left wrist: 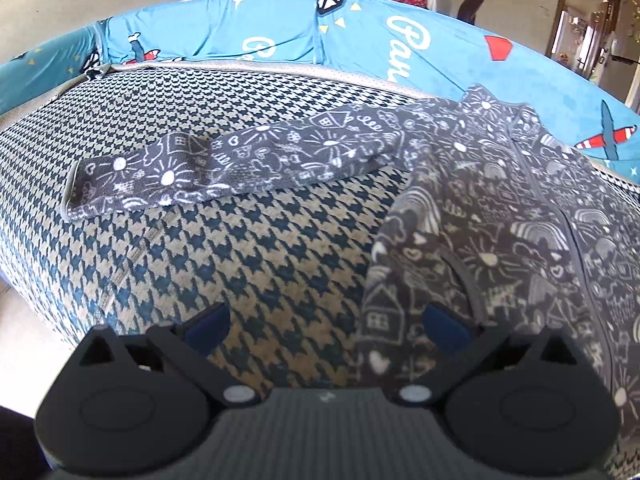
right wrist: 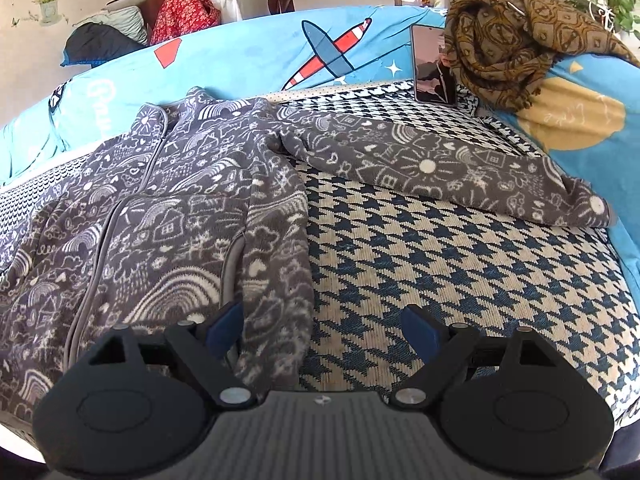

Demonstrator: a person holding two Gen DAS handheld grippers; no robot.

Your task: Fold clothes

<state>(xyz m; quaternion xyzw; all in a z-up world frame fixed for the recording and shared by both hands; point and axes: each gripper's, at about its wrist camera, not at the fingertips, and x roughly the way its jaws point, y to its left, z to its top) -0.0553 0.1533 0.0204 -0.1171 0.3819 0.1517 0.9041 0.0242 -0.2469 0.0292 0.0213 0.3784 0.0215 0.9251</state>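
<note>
A grey zip jacket (right wrist: 168,216) with white doodle print lies flat on a houndstooth cover (right wrist: 460,264), front side up. Its two sleeves stretch outward: one sleeve (left wrist: 224,168) runs left in the left wrist view, the other sleeve (right wrist: 440,168) runs right in the right wrist view. My left gripper (left wrist: 326,326) hovers open over the jacket's lower side edge (left wrist: 400,300), its right pad above the fabric and nothing between the pads. My right gripper (right wrist: 326,330) stands open over the jacket's opposite lower edge (right wrist: 276,320), with nothing gripped.
A blue airplane-print quilt (right wrist: 280,52) rings the far side of the cover. A brown patterned scarf (right wrist: 516,36) and a phone (right wrist: 432,64) propped upright sit at the back right. Pillows and red cloth (right wrist: 180,12) lie beyond the quilt.
</note>
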